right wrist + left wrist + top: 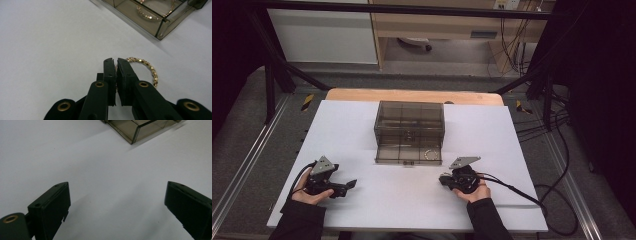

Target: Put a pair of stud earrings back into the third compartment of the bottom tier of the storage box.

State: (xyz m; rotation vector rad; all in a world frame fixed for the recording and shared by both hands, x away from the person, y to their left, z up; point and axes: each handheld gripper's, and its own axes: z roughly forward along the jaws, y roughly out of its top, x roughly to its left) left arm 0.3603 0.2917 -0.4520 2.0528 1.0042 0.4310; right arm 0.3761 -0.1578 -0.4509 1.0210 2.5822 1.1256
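Observation:
A gold bead bracelet (pixel 150 69) lies on the white table top, and my right gripper (pixel 115 60) is shut on its near side; beads show in the thin slit between the pads. In the high view the right gripper (pixel 443 179) sits just in front of a smoky clear drawer box (pixel 409 120). The box's bottom drawer (pixel 408 155) is pulled out and holds another gold bracelet (pixel 147 16). My left gripper (pixel 349 186) rests at the front left, open, with bare table between its wide-apart jaws (pixel 117 184). A corner of the drawer (pixel 136 132) lies far ahead of it.
The white table top (pixel 362 130) has a wooden edge (pixel 412 95) at the back. A black cable (pixel 517 192) trails right from the right gripper. Black frame posts and rails stand around the table, with floor and furniture behind.

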